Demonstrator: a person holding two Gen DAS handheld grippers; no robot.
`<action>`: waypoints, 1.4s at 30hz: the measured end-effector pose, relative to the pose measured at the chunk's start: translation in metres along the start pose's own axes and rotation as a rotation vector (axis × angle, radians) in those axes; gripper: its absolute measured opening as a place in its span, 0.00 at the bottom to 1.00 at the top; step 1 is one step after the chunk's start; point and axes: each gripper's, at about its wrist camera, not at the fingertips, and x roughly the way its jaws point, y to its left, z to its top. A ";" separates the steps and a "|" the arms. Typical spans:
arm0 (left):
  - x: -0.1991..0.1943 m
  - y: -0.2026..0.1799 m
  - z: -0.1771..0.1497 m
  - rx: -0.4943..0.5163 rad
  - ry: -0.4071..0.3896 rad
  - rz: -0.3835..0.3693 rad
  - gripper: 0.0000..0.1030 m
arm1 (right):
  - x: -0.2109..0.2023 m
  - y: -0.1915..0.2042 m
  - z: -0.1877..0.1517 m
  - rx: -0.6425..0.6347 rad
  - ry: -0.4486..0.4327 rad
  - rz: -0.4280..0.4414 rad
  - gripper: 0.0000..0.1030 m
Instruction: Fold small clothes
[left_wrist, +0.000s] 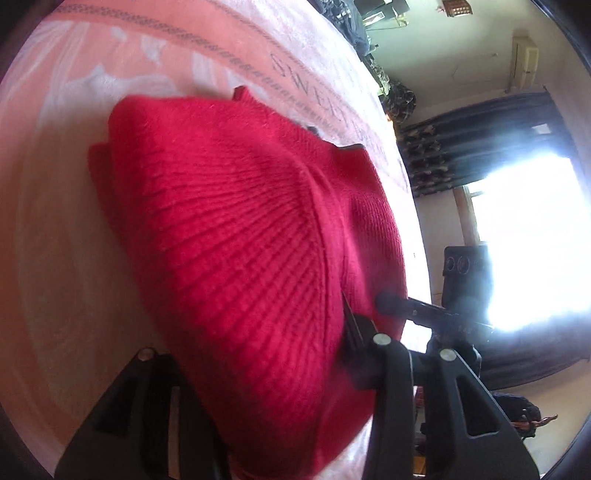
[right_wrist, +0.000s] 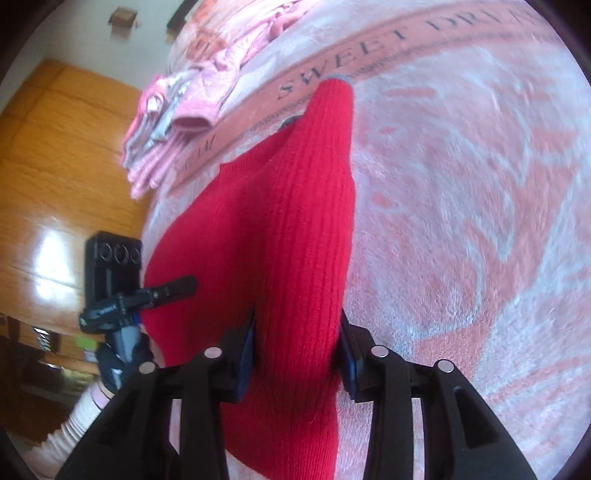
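Clamping a ribbed fold of the red knit sweater (right_wrist: 295, 229), the right gripper (right_wrist: 297, 354) has its jaws pinched narrowly on the cloth. The left gripper (left_wrist: 266, 354) stands wider, wool bulging between its fingers; whether it grips, I cannot tell. The sweater lies bunched mid-frame on a pink "SWEET DREAMS" blanket (right_wrist: 461, 221), folded pink clothes (right_wrist: 177, 122) upper left.

Right gripper (right_wrist: 297, 354) low centre of frame, jaws clamped on cloth — left gripper (left_wrist: 266, 373) at bottom centre, likewise pinching, its right finger (left_wrist: 360, 332) pressed in.
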 end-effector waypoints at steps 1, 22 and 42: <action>0.001 0.005 0.003 -0.013 -0.007 -0.014 0.43 | -0.001 -0.005 -0.002 0.019 -0.013 0.022 0.44; -0.015 -0.016 -0.082 0.052 -0.073 0.101 0.62 | -0.025 0.008 -0.094 -0.043 0.005 0.024 0.22; -0.029 0.007 -0.116 0.039 -0.044 0.165 0.26 | -0.028 0.012 -0.106 -0.049 -0.039 -0.130 0.19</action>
